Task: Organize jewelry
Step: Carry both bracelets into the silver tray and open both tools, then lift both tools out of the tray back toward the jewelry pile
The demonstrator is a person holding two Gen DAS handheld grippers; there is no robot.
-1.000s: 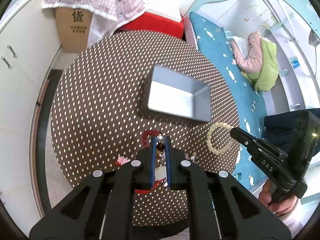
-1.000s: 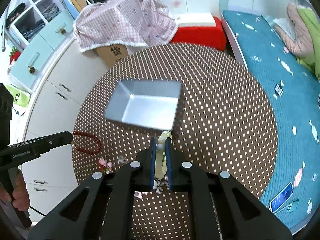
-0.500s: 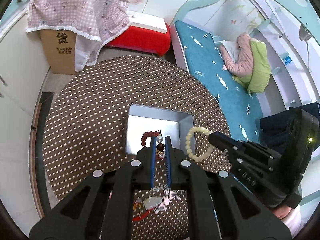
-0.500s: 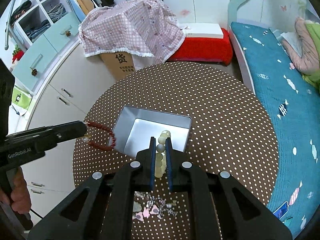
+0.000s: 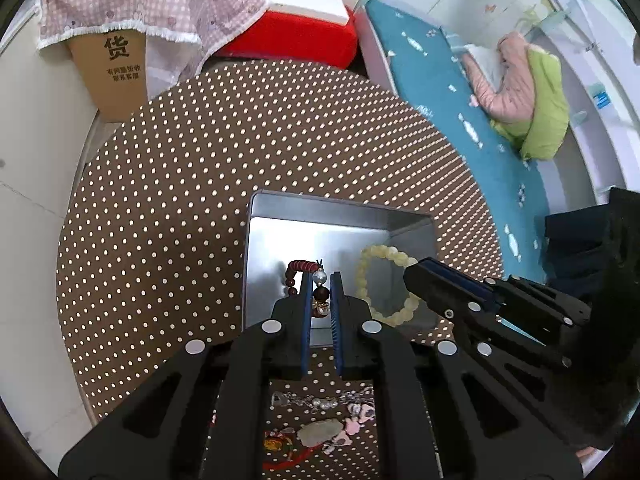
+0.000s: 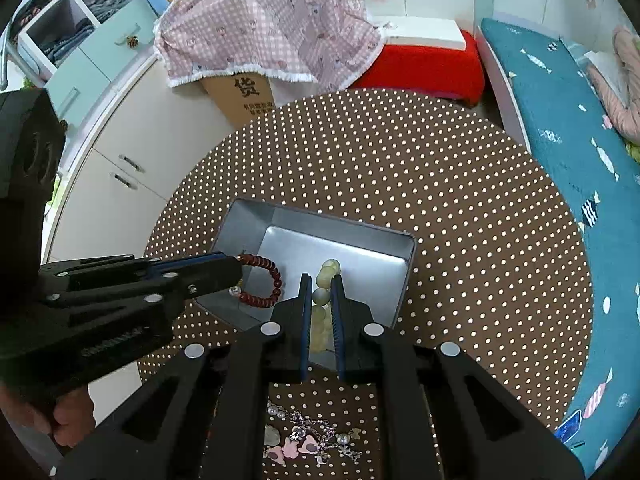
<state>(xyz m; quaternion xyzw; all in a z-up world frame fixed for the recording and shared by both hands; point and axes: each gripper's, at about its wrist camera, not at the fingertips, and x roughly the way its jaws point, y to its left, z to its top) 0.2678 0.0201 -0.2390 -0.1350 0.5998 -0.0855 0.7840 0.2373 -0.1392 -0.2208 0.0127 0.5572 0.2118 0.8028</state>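
- Step in hand, as I judge: bring both bracelets over the metal tin (image 5: 340,216) and drop them in. Both are already above its opening, so next is only the release.
- Left gripper (image 5: 320,292): jaws closed on the dark red bead bracelet (image 5: 304,266). The loop hangs in front of the tips, over the left part of the tin, not touching the floor as far as I can see.
- Right gripper (image 6: 320,292): jaws closed on the pale yellow bead bracelet (image 6: 328,270). In left wrist view its loop (image 5: 384,280) hangs free over the right part of the tin.
- To do it well: go lower before opening, so beads don't bounce on the metal and jump out. Keep the two tips apart, they are near each other and loops could tangle.
- Open one side first, then the other; lift straight up after, w/o dragging the string on the tin wall.
- Red bracelet: small flat disc beads, dark red-brown, plus one white pearl-like bead and a darker round one at the pinch point.
- Yellow bracelet: bigger round beads, cream and a bit translucent, elastic-type loop probably.
- The tin is rectangular, shiny, nothing inside yet. It sits on the round table (image 6: 460,200) w/ brown dotted cloth.
- More jewelry (image 6: 308,440) lies on the cloth near the table edge, below the grippers: pink charms, small pearls, silver chain. In left view also a pale stone pendant (image 5: 320,434) w/ red cord. These are not sorted yet, so the task is at early stage imo.
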